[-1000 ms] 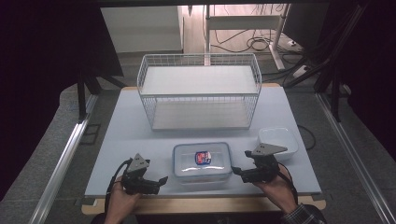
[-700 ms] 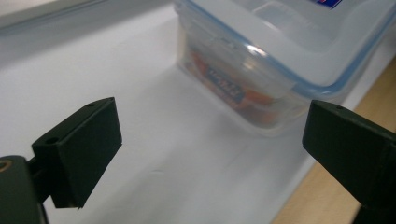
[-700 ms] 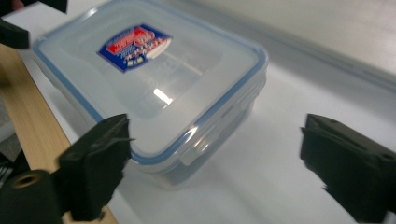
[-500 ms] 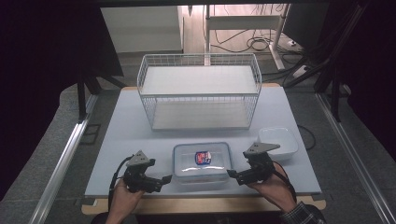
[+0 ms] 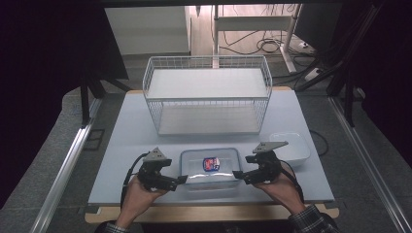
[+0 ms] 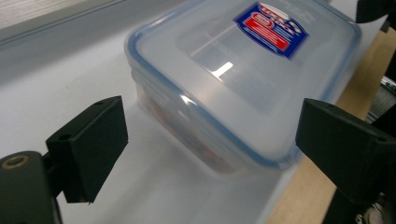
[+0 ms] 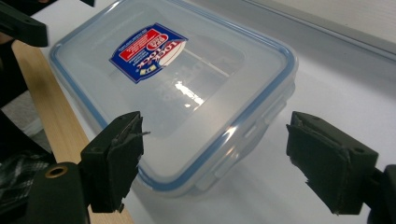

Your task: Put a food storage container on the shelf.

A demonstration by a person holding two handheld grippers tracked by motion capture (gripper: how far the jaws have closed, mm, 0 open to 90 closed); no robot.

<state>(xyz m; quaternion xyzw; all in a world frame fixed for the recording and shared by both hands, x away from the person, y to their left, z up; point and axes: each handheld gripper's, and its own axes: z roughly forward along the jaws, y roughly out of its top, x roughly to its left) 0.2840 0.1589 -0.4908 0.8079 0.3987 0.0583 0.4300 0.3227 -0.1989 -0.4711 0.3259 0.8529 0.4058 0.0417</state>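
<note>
High view: I see the lidded container (image 5: 210, 166) near the table's (image 5: 121, 145) near edge, my left gripper (image 5: 180, 180) and right gripper (image 5: 236, 174) flanking it. Left gripper view: jaws apart, just been closing, container (image 6: 243, 79) ahead, unclamped. Right gripper view: jaws apart, likewise closing, container (image 7: 177, 88) between, pads clear.

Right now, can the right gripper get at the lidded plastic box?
Probably yes: the right gripper has open jaws at the box corner, with nothing between them and it.
</note>
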